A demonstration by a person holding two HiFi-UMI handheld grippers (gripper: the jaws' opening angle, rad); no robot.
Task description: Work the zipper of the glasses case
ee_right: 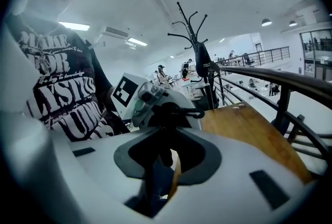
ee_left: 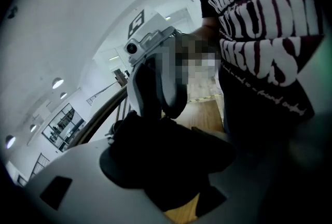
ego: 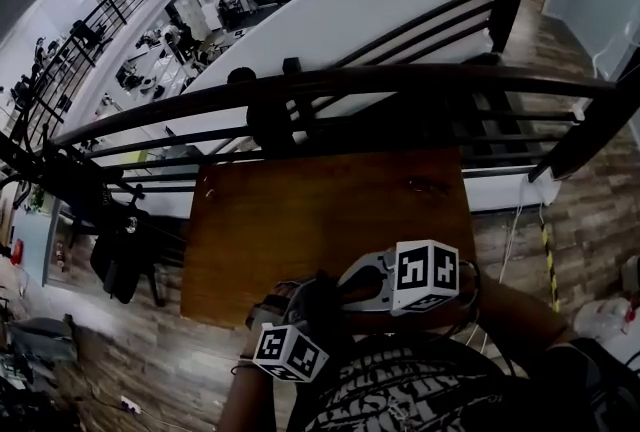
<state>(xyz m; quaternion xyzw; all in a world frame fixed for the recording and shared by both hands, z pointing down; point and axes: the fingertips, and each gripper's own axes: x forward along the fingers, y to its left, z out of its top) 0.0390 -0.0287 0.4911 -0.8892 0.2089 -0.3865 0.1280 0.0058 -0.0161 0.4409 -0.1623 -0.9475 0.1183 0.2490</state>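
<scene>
The black glasses case [ego: 318, 308] hangs in the air near my chest, over the near edge of the wooden table [ego: 330, 210]. My left gripper [ego: 303, 315] is shut on the case [ee_left: 171, 150], which fills the space between its jaws. My right gripper [ego: 352, 288] meets it from the other side. In the left gripper view the right gripper's [ee_left: 158, 113] grey fingers [ee_left: 141, 94] come down onto the top of the case. In the right gripper view a thin dark strip [ee_right: 155, 168], seemingly the zipper pull, runs between the jaws of the right gripper [ee_right: 158, 181]; a sliver of gap shows beside it.
A dark metal railing [ego: 330, 80] borders the table's far side, with an open drop to a lower floor behind it. A small object [ego: 425, 185] lies at the table's far right. A coat stand [ee_right: 199, 62] rises beyond the table's end. My torso [ee_left: 259, 36] is close behind both grippers.
</scene>
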